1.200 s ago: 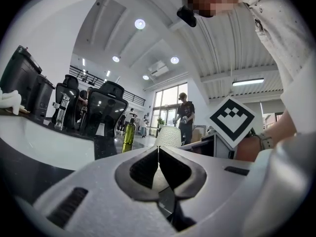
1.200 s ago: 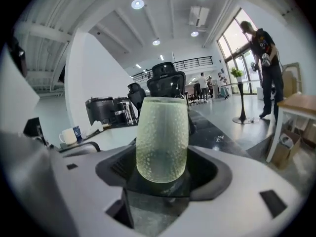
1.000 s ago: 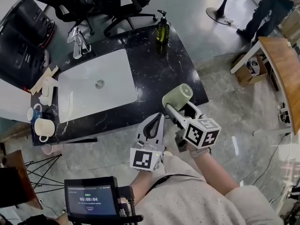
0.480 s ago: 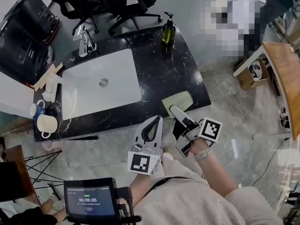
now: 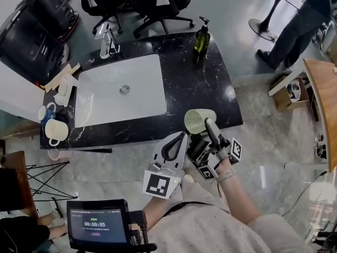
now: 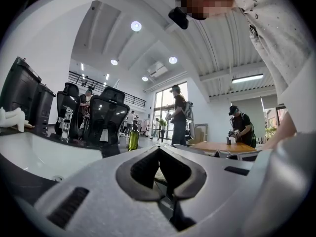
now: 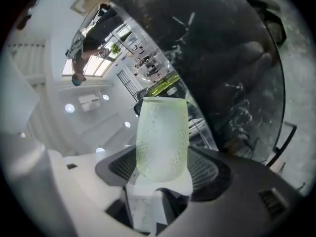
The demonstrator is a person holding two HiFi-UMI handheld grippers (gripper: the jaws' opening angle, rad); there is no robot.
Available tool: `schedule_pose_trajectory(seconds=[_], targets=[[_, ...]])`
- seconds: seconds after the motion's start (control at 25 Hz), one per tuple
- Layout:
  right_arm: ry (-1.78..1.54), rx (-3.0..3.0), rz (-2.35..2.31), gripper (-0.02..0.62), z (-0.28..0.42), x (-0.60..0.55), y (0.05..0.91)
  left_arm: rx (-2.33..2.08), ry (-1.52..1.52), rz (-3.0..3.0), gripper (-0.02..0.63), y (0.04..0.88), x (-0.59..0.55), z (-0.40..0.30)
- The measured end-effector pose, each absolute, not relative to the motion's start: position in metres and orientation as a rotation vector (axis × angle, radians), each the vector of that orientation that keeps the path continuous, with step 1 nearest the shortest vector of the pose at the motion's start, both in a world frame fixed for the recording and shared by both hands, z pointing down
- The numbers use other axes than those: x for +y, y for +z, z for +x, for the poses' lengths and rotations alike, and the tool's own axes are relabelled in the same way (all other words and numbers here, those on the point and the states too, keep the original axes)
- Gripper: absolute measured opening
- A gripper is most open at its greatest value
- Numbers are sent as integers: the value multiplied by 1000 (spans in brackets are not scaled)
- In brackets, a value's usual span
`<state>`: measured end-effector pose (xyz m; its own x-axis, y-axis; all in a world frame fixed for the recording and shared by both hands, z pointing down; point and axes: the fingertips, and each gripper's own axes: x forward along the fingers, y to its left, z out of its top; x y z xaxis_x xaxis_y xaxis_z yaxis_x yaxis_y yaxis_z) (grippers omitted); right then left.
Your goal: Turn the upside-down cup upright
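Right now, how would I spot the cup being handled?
Find the black counter with the white sink. By its near right corner, the right gripper holds the cup. It is pale green and speckled, unlike the cream mug at the far left.

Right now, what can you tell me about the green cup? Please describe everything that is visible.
The cup is pale green with fine speckles. It looks like frosted glass or plastic and has no handle. The right gripper clamps its rounded base between both jaws. Its open mouth faces up toward the head camera, at the front corner of the black counter. I cannot tell whether it touches the counter.
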<state>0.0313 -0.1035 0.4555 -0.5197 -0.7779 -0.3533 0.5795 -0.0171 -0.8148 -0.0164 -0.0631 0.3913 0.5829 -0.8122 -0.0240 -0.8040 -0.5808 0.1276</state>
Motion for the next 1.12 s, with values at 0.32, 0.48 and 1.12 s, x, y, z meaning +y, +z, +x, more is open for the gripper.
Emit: schedule_pose_trajectory(seconds=[0.32,0.48,1.12], targets=[[-1651,913,48,312,36,-115,451,-1369,-46,2734,8,391,-66,-17],[-1634,782,141,313,38,-120,448,-1365,-13,2742,8,392,-68,-18],[-1553,697,185,313,53,-124,457,-1343,-2,2754,8,393,-77,-10]])
